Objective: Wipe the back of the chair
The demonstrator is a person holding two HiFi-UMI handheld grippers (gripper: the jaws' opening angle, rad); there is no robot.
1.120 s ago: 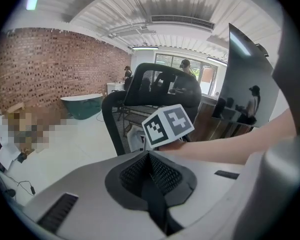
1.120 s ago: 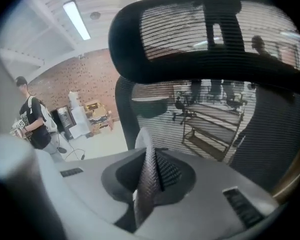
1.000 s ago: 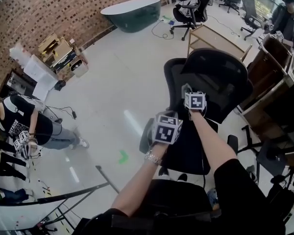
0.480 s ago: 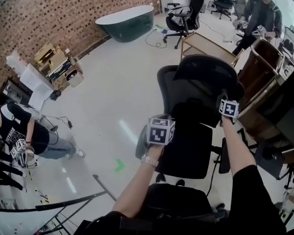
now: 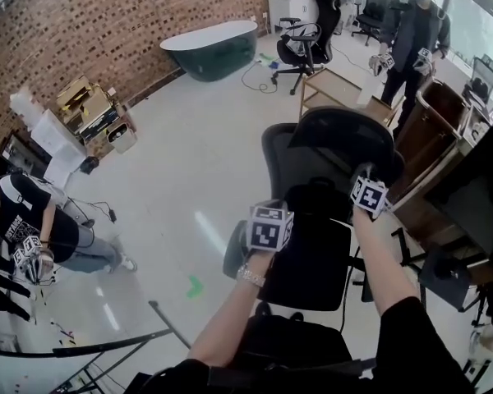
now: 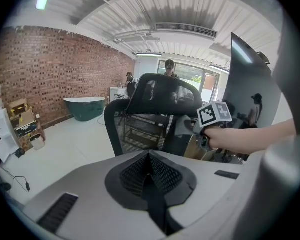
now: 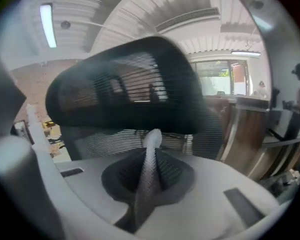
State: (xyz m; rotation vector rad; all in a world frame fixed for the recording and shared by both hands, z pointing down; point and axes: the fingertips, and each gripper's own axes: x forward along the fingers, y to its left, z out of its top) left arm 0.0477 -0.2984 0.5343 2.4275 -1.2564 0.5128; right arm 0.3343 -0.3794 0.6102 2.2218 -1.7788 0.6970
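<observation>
Since half a second ago the right gripper [image 5: 366, 184] has slid a little leftward across the back of the black mesh office chair [image 5: 324, 158], while the left gripper [image 5: 269, 220] has held almost the same place over the chair's lower part. The chair stands on the pale floor [image 5: 189, 146] directly ahead of the person, its curved headrest [image 5: 345, 130] topping the mesh backrest [image 6: 140, 129]. In the right gripper view the jaws are clenched on a grey cloth [image 7: 149, 169], a narrow strip of which runs up between them and sticks out at the tip, right in front of the mesh and just under the headrest. From the left gripper view the same cloth shows as a grey wad ahead of the right gripper's marker cube, lying against the right side of the backrest, with the person's right hand [image 6: 227, 136] behind it. The left gripper's jaws are pressed together with nothing between them, and it hangs apart from the backrest, pointing at it. Farther back, a dark green bathtub [image 5: 209, 46] sits by the brick wall [image 5: 107, 19], a wooden frame [image 5: 337, 93] stands just beyond the chair, and another person [image 5: 415, 35] stands near the windows.
</observation>
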